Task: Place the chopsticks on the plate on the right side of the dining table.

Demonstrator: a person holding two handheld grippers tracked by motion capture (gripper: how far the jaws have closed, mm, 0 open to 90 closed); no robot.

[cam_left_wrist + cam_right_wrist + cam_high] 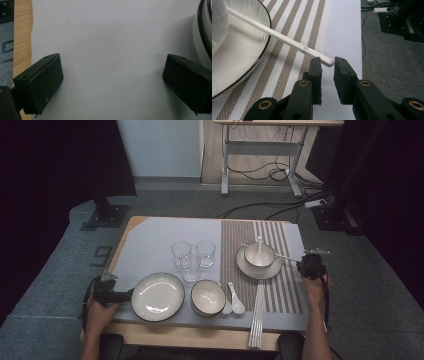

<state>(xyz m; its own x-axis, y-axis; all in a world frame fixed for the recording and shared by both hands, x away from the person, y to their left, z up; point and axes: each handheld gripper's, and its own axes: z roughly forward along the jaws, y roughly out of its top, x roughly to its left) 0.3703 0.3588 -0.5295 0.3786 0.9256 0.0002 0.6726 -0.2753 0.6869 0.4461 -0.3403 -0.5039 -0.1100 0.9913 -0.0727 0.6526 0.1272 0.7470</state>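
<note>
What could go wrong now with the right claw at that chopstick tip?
The right claw has only the very tip of the white chopstick between its nearly closed jaws, so it may slip out. The chopstick lies across the white dark-rimmed plate; dragging it could nudge the white bowl.

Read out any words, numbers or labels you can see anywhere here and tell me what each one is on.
"9": a large dark figure that looks like a nine, on the grey floor left of the table; its edge also shows in the left gripper view.
Small dark mark near the end of the white chopstick, in the right gripper view: too small to read.
No readable text on the plates, bowls, glasses or spoons.
</note>
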